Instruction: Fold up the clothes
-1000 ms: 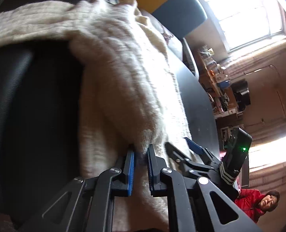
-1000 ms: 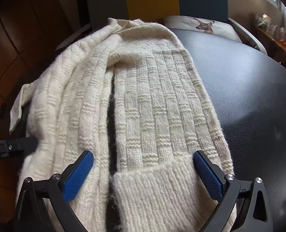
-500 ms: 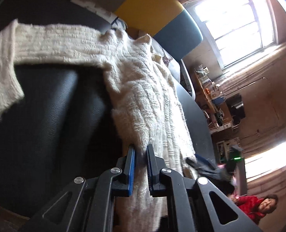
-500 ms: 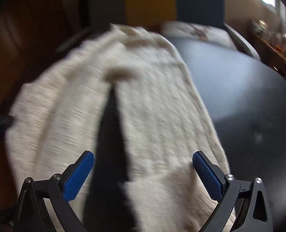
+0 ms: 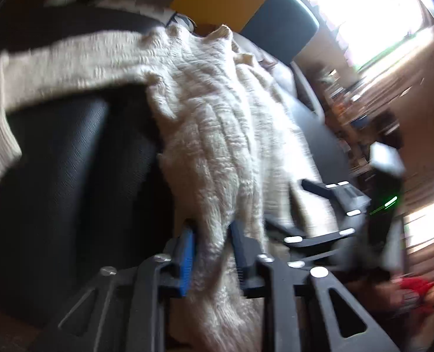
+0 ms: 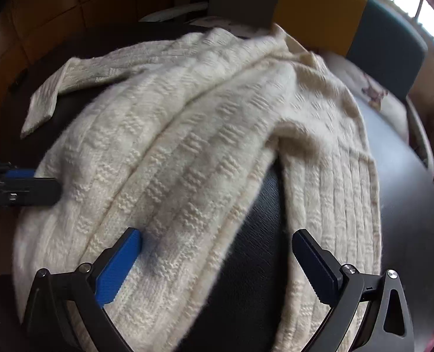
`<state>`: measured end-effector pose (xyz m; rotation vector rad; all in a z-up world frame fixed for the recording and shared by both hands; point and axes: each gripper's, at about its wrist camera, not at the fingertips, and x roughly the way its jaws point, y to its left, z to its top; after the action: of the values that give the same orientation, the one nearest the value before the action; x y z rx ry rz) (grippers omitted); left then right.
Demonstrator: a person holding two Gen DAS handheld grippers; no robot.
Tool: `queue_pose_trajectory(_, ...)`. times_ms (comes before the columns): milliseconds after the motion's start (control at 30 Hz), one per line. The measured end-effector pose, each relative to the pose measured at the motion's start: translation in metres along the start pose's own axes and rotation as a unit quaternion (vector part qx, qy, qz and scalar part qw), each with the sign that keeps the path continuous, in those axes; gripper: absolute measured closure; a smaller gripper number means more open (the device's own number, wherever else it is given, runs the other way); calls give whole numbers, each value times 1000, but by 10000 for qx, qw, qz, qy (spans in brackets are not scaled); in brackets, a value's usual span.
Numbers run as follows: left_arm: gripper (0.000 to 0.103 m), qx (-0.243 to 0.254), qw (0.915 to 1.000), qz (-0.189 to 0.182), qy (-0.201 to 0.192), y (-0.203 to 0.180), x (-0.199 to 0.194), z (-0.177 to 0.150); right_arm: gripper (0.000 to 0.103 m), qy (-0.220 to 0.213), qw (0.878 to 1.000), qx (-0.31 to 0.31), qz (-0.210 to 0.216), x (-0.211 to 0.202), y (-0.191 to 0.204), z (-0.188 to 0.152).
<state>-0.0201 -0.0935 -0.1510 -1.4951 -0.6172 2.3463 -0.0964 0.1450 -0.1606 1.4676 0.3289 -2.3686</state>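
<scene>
A cream knitted sweater [image 6: 187, 152] lay spread over the dark table [image 6: 407, 205]; the left gripper [image 5: 212, 252] had its blue pads pinched on the sweater's near hem; the right gripper [image 6: 217, 259] hovered over that hem, fingers wide apart, holding nothing

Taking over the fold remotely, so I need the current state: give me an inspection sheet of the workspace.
Surface: black textured table, bare at right.
Job's things: cream knit sweater spread across it, one sleeve thrown out far left, a second sleeve lying down the right side.
Clutter: nothing seen on the table.
Grippers: left gripper closed on the sweater's near edge; right gripper wide open above the sweater, holding nothing.
Cables: nothing seen.
Surroundings: yellow and teal chair back, deer-print cushion, bright window, blurred shelves, person in red.
</scene>
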Motion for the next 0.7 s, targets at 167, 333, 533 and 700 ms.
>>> queue_pose_trajectory(167,91,-5,10000,53,29,9,2,2,0,-384,9965,604,-430,-23,-52,13)
queue_pose_trajectory(333,91,-13,9999,161,-41,19,-11,0,0,-596,9909,717,-975,-1,-82,72)
queue_pose_trajectory(533,91,-97,9998,139,94,32,-8,3,0,286,9888,519,-1372,62,-96,98)
queue_pose_trajectory(700,91,73,9997,92,214,26,1,4,0,448,9850,659,-1534,55,-130,69)
